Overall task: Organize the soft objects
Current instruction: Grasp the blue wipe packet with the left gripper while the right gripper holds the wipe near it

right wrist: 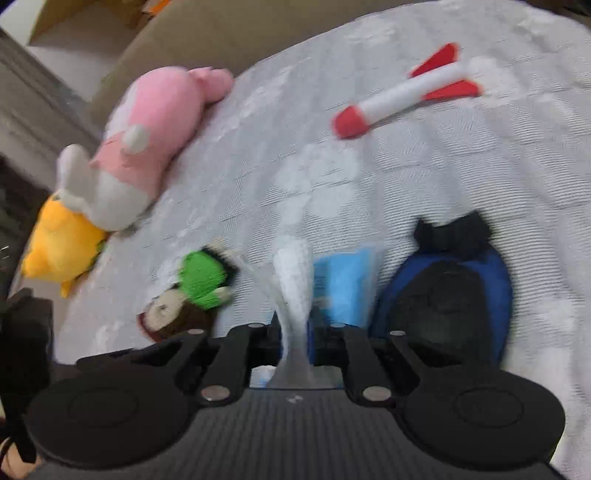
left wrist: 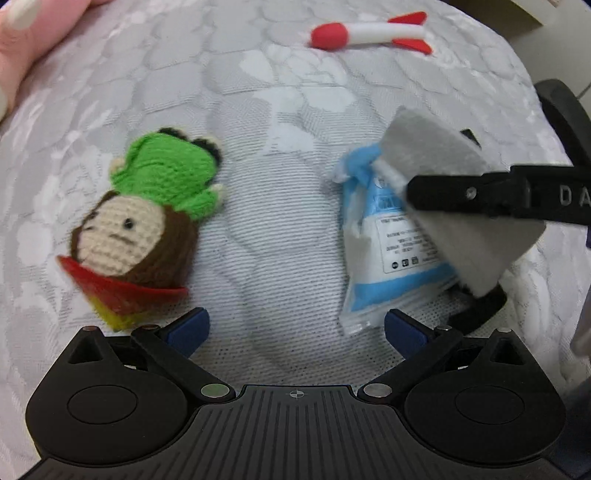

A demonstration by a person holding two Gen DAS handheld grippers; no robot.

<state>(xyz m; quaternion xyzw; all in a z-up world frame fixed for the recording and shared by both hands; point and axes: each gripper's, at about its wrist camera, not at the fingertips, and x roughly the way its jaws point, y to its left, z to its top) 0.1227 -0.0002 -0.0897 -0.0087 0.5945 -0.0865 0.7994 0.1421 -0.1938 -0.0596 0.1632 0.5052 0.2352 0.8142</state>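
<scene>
Two grippers work over a pale grey quilted bedcover (left wrist: 280, 92). In the left wrist view our left gripper (left wrist: 295, 332) hangs with its blue-padded fingers spread wide and nothing between them. Ahead to the left lies a crocheted doll with a brown head, green body and red cape (left wrist: 147, 218); to the right a blue-and-white plastic packet (left wrist: 391, 258) lies under a grey felt piece (left wrist: 443, 177) pinched by our right gripper's black finger (left wrist: 476, 195). A red-and-white soft rocket (left wrist: 369, 33) lies well beyond.

In the right wrist view our right gripper (right wrist: 295, 339) has its fingers pressed together on the grey-white felt piece, which rises between them. Beside it sit the blue packet and a blue-and-black drawstring pouch (right wrist: 443, 295); a pink-and-white plush (right wrist: 147, 140) and a yellow plush (right wrist: 62, 243) rest together at the far left.

We judge the felt is being carried: we should keep the pinch firm, lift clear of the packet so it does not drag along, and move slowly since the picture is blurred
</scene>
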